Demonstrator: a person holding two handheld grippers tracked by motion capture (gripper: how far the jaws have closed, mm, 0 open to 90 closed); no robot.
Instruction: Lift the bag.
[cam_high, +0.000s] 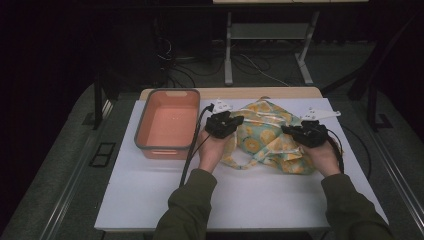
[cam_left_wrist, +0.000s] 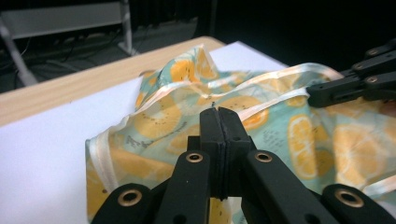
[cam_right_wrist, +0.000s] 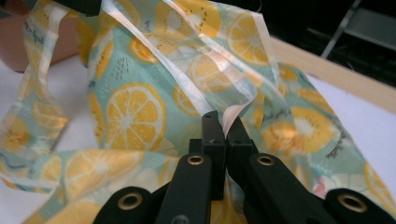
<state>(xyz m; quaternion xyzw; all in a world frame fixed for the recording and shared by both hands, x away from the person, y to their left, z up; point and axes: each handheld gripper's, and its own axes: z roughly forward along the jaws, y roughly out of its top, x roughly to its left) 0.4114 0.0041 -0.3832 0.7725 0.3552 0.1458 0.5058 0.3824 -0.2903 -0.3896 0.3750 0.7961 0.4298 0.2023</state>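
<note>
Fabric bag (cam_high: 265, 137), just one, printed with orange slices on mint green, sits crumpled on the white board (cam_high: 250, 195) between the person's two hands, with one loop handle trailing toward them. Two grippers are on it: the left gripper (cam_high: 240, 120) is clamped shut on the bag's pale edge strip, and the right gripper (cam_high: 285, 129) is pinched on a fold of that same trim. Further left there's one empty pink tub (cam_high: 167, 122). Small dark print on the cloth is too tiny to read.
</note>
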